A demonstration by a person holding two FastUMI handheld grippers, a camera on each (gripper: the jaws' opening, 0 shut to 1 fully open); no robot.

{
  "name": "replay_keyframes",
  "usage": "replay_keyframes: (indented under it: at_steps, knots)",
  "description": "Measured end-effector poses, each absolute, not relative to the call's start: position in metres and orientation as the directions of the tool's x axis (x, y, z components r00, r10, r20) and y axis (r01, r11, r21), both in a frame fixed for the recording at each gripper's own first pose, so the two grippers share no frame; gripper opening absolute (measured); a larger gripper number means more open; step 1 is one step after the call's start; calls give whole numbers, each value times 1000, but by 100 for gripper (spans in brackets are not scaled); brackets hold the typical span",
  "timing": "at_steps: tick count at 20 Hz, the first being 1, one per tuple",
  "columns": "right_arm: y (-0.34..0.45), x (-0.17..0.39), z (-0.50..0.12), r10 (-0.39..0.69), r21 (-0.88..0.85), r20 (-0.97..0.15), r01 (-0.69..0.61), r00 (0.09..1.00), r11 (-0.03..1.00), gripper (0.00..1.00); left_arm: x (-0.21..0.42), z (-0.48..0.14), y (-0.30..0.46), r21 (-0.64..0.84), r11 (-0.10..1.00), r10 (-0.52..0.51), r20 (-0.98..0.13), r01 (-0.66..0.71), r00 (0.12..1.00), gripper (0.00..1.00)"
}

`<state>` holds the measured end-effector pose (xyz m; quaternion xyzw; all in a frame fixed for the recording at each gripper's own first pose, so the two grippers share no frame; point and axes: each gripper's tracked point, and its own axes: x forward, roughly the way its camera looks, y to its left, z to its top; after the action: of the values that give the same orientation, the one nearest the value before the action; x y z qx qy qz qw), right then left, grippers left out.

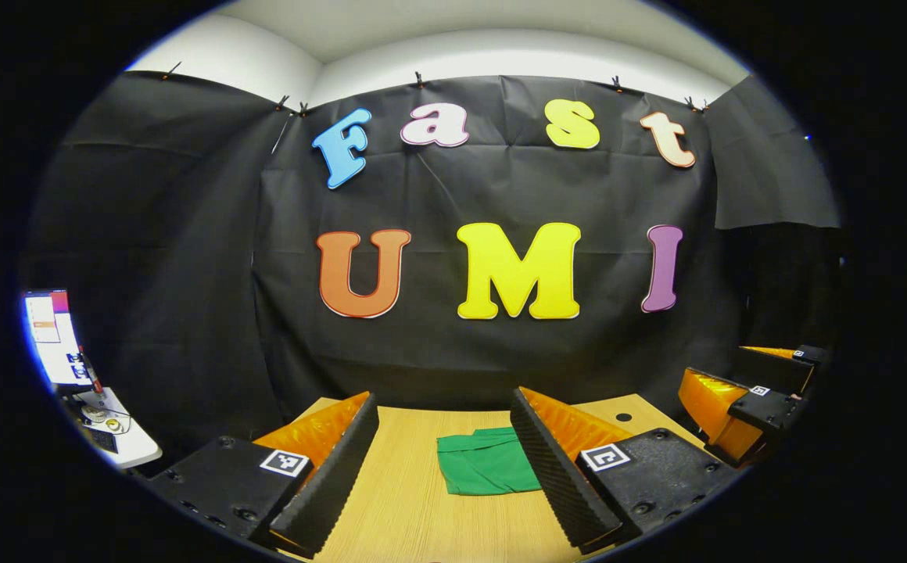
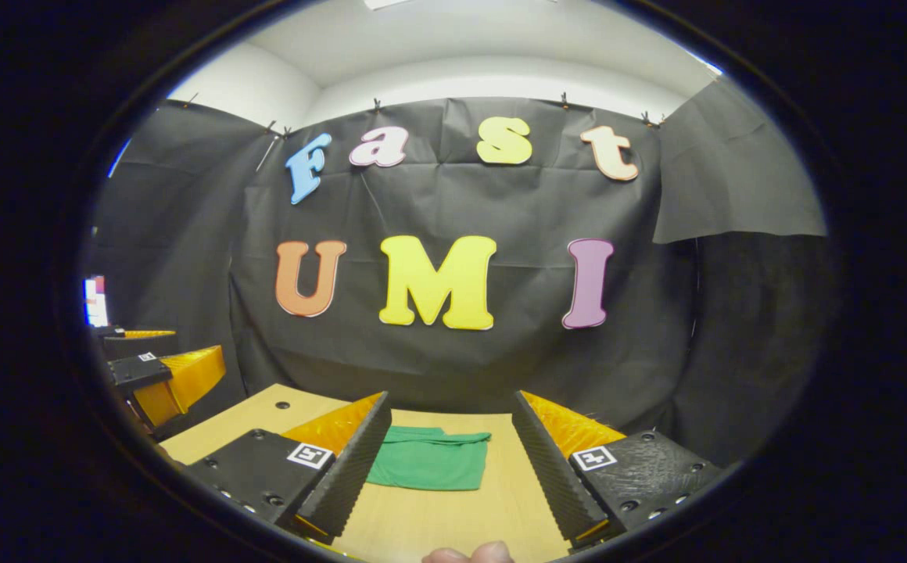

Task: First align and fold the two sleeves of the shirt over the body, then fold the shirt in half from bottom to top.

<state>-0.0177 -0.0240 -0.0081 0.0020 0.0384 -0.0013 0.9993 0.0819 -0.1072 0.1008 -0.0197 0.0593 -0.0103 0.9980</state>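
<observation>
Lying folded into a compact bundle at lower centre, the green shirt (image 1: 487, 463) looks finished; both tools (image 1: 444, 477) (image 2: 447, 465) hover spread apart above the surface (image 1: 414, 516).

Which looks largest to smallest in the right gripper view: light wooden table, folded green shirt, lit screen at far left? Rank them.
1. Light wooden table.
2. Folded green shirt.
3. Lit screen, though it stands farther off and is cut at the edge, so its true size is unsure.

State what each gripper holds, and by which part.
Nothing is held. The left gripper and right gripper are both open above the table, apart from the folded green shirt.
</observation>
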Motion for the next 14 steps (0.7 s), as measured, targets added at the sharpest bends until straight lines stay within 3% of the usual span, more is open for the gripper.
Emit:
replay_keyframes:
  at_steps: [14]
  knots:
    - [-26,-34,-6,-17,-11,-58,17,998,1000,97,78,99,-116,-33,998,-65,-101,62,993,100]
